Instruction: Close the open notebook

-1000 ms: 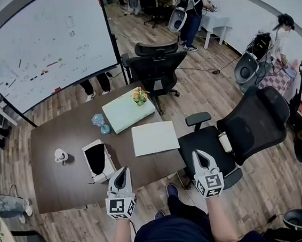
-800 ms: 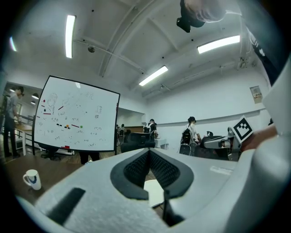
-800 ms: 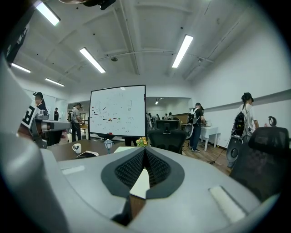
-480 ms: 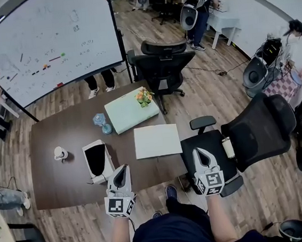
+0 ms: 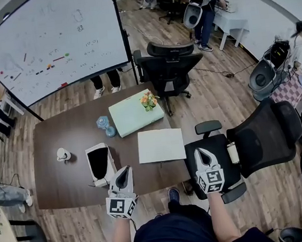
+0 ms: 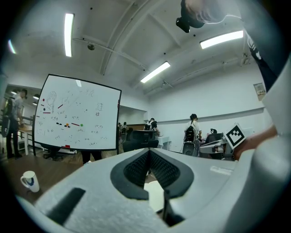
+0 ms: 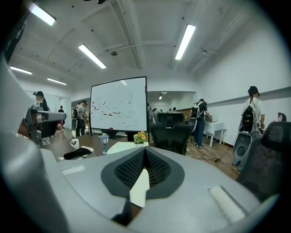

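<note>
We hold the left gripper (image 5: 125, 170) over the near edge of the table (image 5: 61, 182). In its own view the two pads lean in and meet at their tips, so its jaws are closed on nothing. The right gripper (image 5: 199, 152) hangs off the table's right end, above the seat of a chair (image 5: 259, 133). Its jaws also touch at the tips and hold nothing.

The notebook (image 5: 160, 145) lies flat on the table with a plain white face up, and neither gripper touches it. It sits at 1 o'clock from the left gripper and at 10 o'clock from the right one. Each gripper view shows a sliver of its white page through the gap below the pads.

Just beyond the notebook, at 11 o'clock from it, is a green box (image 5: 131, 116) with flowers (image 5: 149, 99) on its far corner. A bottle (image 5: 105, 126) stands at the box's 9 o'clock. A tray (image 5: 99, 163) lies at 11 o'clock from the left gripper, close by it, and a mug (image 5: 63, 154) stands at 9 o'clock from the tray. A whiteboard (image 5: 51, 42) stands past the table.
</note>
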{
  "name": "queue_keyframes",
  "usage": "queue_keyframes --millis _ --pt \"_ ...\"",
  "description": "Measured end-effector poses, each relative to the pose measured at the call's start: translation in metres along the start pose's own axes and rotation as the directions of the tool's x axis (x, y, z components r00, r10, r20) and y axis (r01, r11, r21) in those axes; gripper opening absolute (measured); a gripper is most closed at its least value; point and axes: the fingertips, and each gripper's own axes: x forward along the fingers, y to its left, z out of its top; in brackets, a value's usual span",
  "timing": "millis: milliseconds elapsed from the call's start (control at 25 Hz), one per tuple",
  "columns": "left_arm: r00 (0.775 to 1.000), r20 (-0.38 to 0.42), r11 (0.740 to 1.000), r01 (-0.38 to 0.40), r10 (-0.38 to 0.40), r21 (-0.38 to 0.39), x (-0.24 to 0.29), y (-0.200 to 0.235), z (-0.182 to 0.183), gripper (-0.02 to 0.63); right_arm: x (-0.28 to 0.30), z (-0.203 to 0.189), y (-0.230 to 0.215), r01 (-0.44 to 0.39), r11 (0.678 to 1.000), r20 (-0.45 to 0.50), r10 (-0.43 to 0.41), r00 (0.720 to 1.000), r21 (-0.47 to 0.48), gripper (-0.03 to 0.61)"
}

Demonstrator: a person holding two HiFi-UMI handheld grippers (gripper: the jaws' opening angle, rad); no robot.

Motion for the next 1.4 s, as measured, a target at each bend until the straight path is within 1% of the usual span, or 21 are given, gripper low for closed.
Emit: queue_keyframes --millis 240,400,480,600,760,880,1040,1200,1400 --pt "1.000 -0.004 1.000 -0.002 0.002 0.003 0.011 0.001 0.001 -0.005 0.023 -0.036 -0.011 -0.013 1.000 -0.069 0.013 0.998 0.006 0.005" --pt "1.000 0.000 1.000 -0.008 0.008 -0.002 0.016 0.002 0.002 -0.005 0.040 -0.072 -0.015 -0.033 0.999 -0.146 0.027 0.989 -0.043 0.005" --pt "1.000 -0.004 1.000 -0.017 0.017 -0.005 0.016 0.003 0.002 -0.005 0.047 -0.090 -0.019 -0.041 0.999 -0.180 0.035 0.983 -0.030 0.003" --pt "1.000 -0.004 0.999 -0.029 0.029 -0.020 0.017 0.006 0.002 -0.005 0.055 -0.108 -0.029 -0.040 0.999 -0.206 0.040 0.978 0.004 0.005" --pt "0.999 -0.005 0.998 -0.040 0.040 -0.052 0.017 0.009 -0.001 -0.005 0.067 -0.132 -0.035 -0.061 0.998 -0.232 0.053 0.971 -0.028 0.003" --pt "0.999 -0.010 0.998 -0.050 0.050 -0.049 0.018 0.009 -0.001 -0.005 0.076 -0.145 -0.039 -0.076 0.997 -0.241 0.070 0.968 -0.014 0.003" --pt "0.998 -0.011 0.997 -0.066 0.065 -0.040 0.018 0.010 0.001 -0.005 0.086 -0.171 -0.043 -0.090 0.996 -0.285 0.082 0.955 -0.014 0.003" --pt "0.997 -0.009 0.996 -0.083 0.082 -0.033 0.018 0.012 0.005 -0.005 0.096 -0.198 -0.045 -0.116 0.992 -0.332 0.093 0.939 -0.050 0.004" --pt "0.996 -0.009 0.996 -0.086 0.086 -0.028 0.021 0.010 0.002 -0.005 0.103 -0.227 -0.045 -0.145 0.989 -0.370 0.122 0.921 -0.034 0.003"
